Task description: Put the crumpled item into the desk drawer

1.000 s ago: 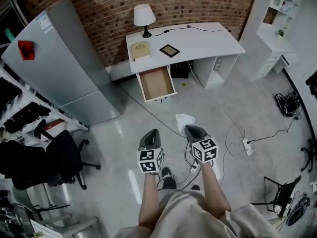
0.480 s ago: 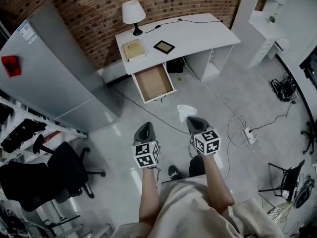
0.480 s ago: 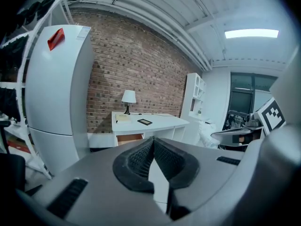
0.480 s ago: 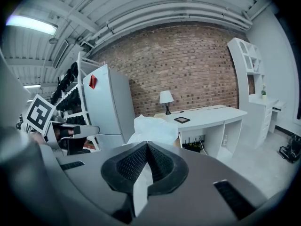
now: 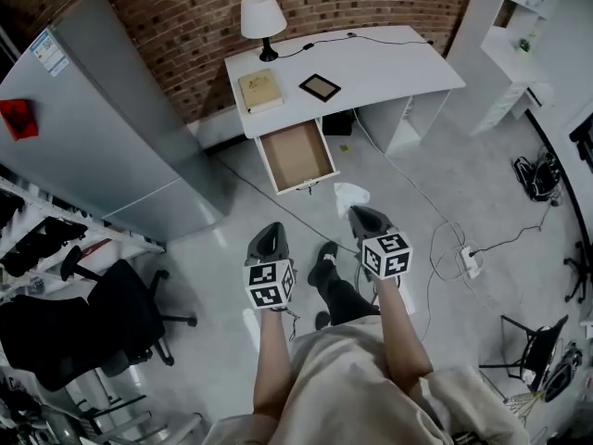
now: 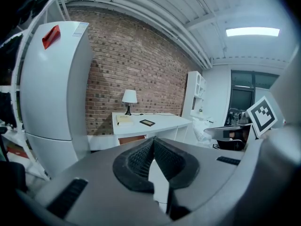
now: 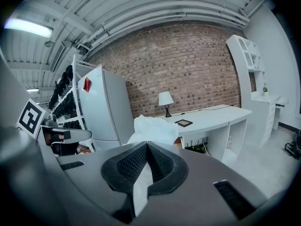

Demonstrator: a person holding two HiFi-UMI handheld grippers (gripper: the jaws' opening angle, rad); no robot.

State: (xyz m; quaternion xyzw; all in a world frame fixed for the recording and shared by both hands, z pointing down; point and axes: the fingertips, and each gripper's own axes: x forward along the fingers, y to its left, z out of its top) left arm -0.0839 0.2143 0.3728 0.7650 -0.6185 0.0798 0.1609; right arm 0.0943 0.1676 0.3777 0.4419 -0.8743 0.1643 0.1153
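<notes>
1. My right gripper point(image 7: 146, 147) has its jaws pressed together on the crumpled item point(image 7: 153, 126). The white bundle sticks out just past the jaw tips and hides much of what lies straight ahead in the right gripper view.
2. From the head view, the crumpled item point(image 5: 349, 194) hangs at the front of the right gripper point(image 5: 361, 214), off the floor and not yet over the drawer point(image 5: 296, 153).
3. My left gripper point(image 6: 153, 142) is closed, tips meeting, with nothing between them. It is carried level beside the right one, so it is free.
4. What matters most is the bearing. The drawer stands pulled open from the worktop point(image 5: 389, 72), ahead of the right jaws and a little to their left. It sits roughly on a line between my two grippers.
5. The drawer's long axis runs from the worktop out toward me, so I judge a straight forward approach lines up with it. The item itself is a loose wad with no clear long axis.
6. The right hand holds the load and is the one to deliver it. The left gripper point(image 5: 270, 235) is about as near and could steady the drawer front.
7. I would bring the jaws above the bare drawer bottom before parting them. The item looks light enough to drift.
</notes>
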